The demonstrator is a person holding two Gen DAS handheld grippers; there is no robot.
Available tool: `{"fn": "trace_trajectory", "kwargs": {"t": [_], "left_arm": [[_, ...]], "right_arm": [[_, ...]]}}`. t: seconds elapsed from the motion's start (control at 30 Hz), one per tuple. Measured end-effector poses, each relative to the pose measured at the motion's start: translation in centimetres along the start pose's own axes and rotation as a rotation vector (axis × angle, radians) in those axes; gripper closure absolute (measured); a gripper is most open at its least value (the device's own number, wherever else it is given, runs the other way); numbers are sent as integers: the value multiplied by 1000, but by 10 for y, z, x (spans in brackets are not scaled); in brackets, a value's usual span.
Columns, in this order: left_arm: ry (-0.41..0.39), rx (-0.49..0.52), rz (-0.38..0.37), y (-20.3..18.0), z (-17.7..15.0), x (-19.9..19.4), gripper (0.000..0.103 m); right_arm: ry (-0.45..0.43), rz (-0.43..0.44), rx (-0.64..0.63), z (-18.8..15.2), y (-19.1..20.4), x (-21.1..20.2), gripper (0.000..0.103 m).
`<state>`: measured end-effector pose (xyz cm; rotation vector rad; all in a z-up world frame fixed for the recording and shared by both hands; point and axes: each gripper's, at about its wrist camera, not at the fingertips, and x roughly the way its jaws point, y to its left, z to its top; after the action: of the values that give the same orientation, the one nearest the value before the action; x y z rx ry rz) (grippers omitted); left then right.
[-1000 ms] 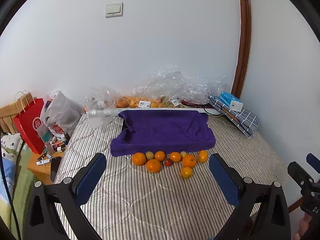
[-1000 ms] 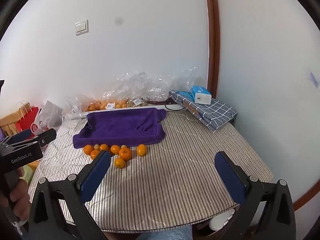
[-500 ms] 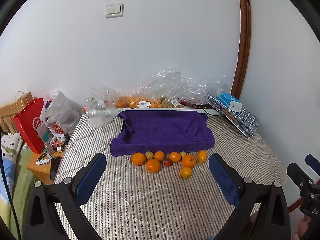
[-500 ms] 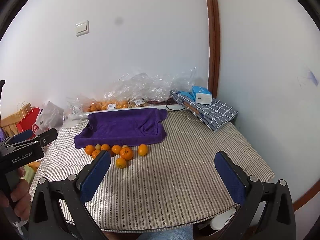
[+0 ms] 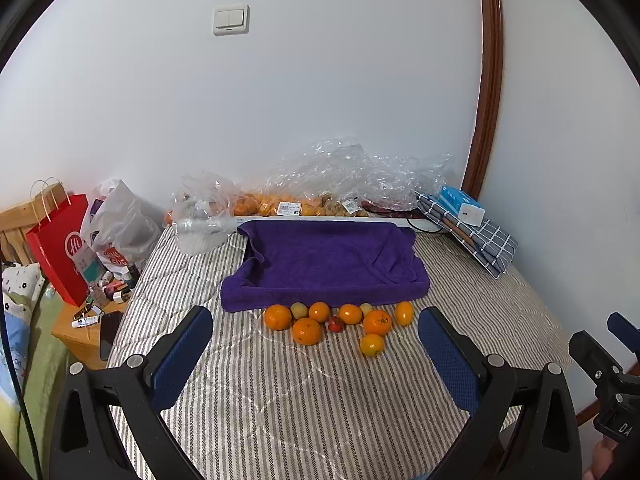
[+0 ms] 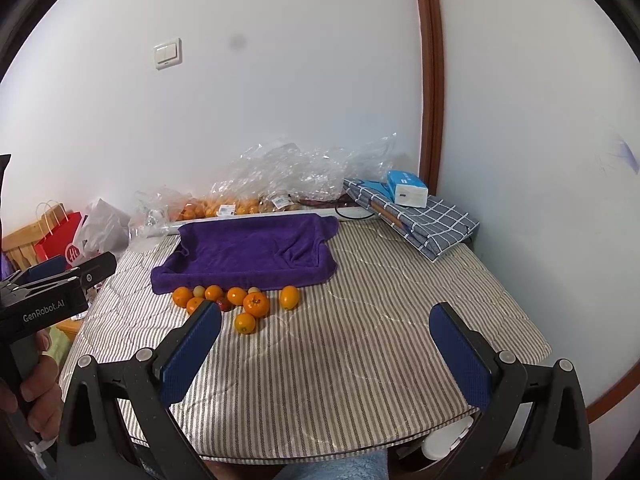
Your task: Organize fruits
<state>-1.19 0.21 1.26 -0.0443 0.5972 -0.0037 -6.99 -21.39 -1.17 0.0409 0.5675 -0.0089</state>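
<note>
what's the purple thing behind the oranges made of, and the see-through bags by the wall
Purple cloth: seemingly soft terry towelling, matte and fuzzy, edges slumping in folds. Clear bags: thin plastic film, probably; glossy, crinkled, with highlights and fruit showing through.

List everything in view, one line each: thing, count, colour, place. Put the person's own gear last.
Oranges: seven, orange, loose on the striped cover in front of the towel.
Small pale fruits: two, yellow-green, in the same cluster.
Small red fruit: one, red, middle of the cluster.
Towel: one, purple, on the cover behind the fruits.
Striped cover: one, grey and white, over the table.
Plastic bags: several, clear, holding more fruit by the wall.
Checked cloth: one, blue-grey, far right corner.
Box: one, blue and white, on the checked cloth.
Paper bag: one, red, far left.
Light switch: one, white, on the wall.
Left gripper: open, empty.
Right gripper: open, empty.
</note>
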Motion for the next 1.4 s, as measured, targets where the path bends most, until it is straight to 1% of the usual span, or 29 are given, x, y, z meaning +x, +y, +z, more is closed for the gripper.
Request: {"fn": "trace_trajectory", "kwargs": {"t": [1.4], "left_arm": [[-9, -2, -2, -2, -1, 1, 0]], "right_arm": [[-4, 2, 0, 0, 3, -2, 0]]}}
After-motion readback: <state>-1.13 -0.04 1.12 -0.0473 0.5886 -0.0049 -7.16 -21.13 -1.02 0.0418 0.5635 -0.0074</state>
